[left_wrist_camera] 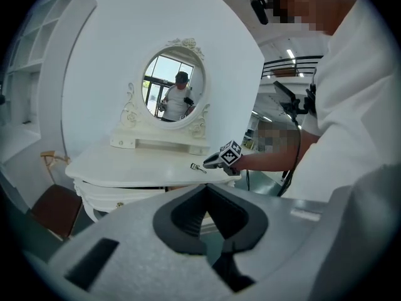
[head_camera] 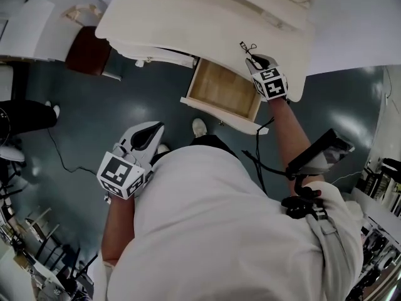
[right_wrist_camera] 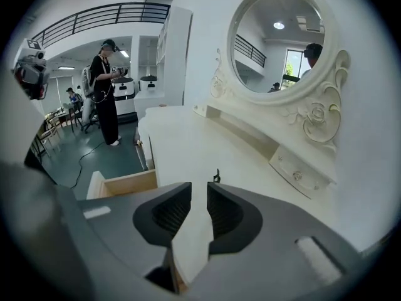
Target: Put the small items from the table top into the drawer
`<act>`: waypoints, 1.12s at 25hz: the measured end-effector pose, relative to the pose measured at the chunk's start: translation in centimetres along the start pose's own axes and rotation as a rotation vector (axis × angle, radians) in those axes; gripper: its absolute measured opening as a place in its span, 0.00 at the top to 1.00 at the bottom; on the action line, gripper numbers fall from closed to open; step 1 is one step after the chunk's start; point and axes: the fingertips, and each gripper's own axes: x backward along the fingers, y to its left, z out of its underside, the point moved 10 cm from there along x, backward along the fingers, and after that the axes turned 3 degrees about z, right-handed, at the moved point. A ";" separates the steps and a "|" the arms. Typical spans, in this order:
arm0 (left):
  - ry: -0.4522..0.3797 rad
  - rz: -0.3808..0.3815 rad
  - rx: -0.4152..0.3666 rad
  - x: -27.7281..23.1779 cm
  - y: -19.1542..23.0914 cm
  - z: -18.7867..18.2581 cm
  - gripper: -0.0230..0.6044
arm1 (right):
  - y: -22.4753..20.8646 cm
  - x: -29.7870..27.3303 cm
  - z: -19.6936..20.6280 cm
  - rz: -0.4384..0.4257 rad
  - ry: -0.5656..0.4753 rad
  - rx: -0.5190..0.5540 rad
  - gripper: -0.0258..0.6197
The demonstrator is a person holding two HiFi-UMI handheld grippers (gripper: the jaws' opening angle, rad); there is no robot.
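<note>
The small black tool [head_camera: 247,46], thin metal with loop handles (maybe a lash curler, too small to tell), lies near the front right edge of the table top [head_camera: 188,17]. It is just ahead of your right gripper [head_camera: 252,59].

Right jaws are spread a little, with nothing between them. Your left gripper [head_camera: 150,130] hangs low over the floor, jaws pressed together and empty.

The tool is likely light, stiff and slippery, and it lies flat. Pinch it across the middle shank, not the loops.

The drawer [head_camera: 219,88] is pulled open below the front edge. Its wooden bottom looks bare, with no items in it yet.
</note>
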 end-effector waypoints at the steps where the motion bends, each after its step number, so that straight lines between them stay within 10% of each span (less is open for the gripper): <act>1: 0.002 -0.011 0.006 -0.3 0.2 0.0 0.96 | -0.6 -0.9 0.0 -0.001 0.006 -0.001 0.83; 28: 0.037 -0.088 0.042 -1.6 0.7 -1.1 0.96 | -3.4 -6.6 -0.1 0.001 0.053 0.002 0.93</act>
